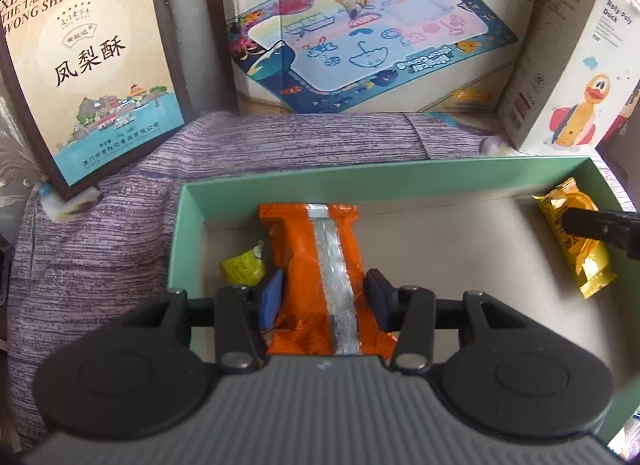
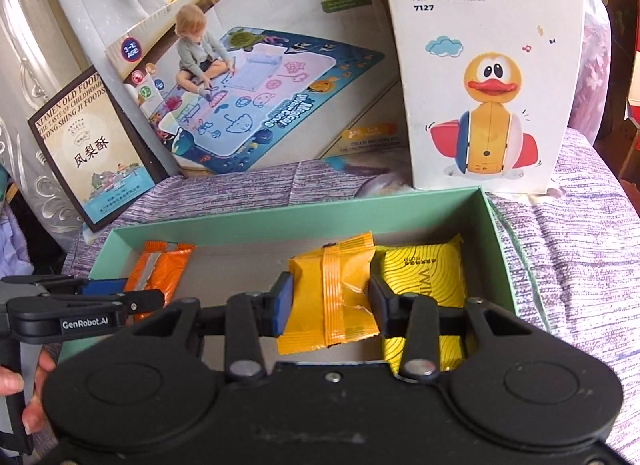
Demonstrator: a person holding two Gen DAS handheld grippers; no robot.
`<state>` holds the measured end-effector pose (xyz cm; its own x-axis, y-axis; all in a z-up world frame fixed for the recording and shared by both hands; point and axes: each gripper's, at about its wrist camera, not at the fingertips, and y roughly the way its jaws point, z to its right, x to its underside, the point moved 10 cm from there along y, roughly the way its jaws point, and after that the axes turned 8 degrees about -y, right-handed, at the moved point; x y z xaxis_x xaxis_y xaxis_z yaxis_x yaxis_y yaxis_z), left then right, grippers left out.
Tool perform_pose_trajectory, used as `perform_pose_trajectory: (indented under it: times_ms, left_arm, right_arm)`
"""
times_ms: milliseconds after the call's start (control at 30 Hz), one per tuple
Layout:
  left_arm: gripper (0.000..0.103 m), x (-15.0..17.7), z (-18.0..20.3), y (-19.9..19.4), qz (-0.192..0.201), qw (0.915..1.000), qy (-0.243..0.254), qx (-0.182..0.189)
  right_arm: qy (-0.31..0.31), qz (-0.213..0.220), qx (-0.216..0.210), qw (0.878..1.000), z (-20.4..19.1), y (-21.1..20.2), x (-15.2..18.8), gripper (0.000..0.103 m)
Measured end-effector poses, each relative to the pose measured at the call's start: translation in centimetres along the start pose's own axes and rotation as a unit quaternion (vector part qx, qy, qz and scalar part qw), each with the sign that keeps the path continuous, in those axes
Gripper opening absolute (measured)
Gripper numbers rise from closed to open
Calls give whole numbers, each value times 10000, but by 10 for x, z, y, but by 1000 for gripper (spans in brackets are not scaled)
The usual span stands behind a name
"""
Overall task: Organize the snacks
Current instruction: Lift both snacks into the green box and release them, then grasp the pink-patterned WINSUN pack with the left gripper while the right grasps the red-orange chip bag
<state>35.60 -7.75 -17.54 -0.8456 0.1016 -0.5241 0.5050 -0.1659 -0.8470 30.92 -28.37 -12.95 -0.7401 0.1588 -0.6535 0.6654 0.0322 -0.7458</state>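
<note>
Two hand-held grippers clamp packets: left orange packet, right amber packet, near "Roly-Poly Duck" box.

A purple streaked cloth covers the surface across the middle of the left view. Behind it, three boxes stand: a pastry box at the upper left, a drawing-mat box at top centre, and a duck box at the upper right. In the right view, a pale patterned curtain hangs at the left edge. Soft daylight falls over everything.
</note>
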Motion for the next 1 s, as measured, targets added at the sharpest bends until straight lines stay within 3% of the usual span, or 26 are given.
perform_pose_trajectory:
  times_ms: [100, 167, 233, 367, 633, 1000]
  left_arm:
    - [48, -5, -1, -7, 182, 9998, 8, -67]
    - [70, -6, 4, -20, 339, 9994, 55, -3]
    - [91, -7, 9, -36, 580, 9982, 131, -108]
    - [93, -1, 18, -59, 633, 9978, 172, -40]
    - [102, 32, 25, -115, 678, 9974, 88, 223]
    - [103, 115, 10, -164, 589, 9977, 221, 268]
  right_arm:
    - [28, 109, 136, 9998, 2, 0, -5, 51]
    - [70, 191, 94, 9997, -2, -8, -5, 82]
    - [20, 287, 100, 9995, -7, -19, -4, 90]
    - [6, 299, 58, 9995, -18, -38, 1, 102]
    - [-194, 334, -154, 9991, -50, -92, 15, 103]
    - [-354, 138, -503, 9980, -89, -144, 79, 103]
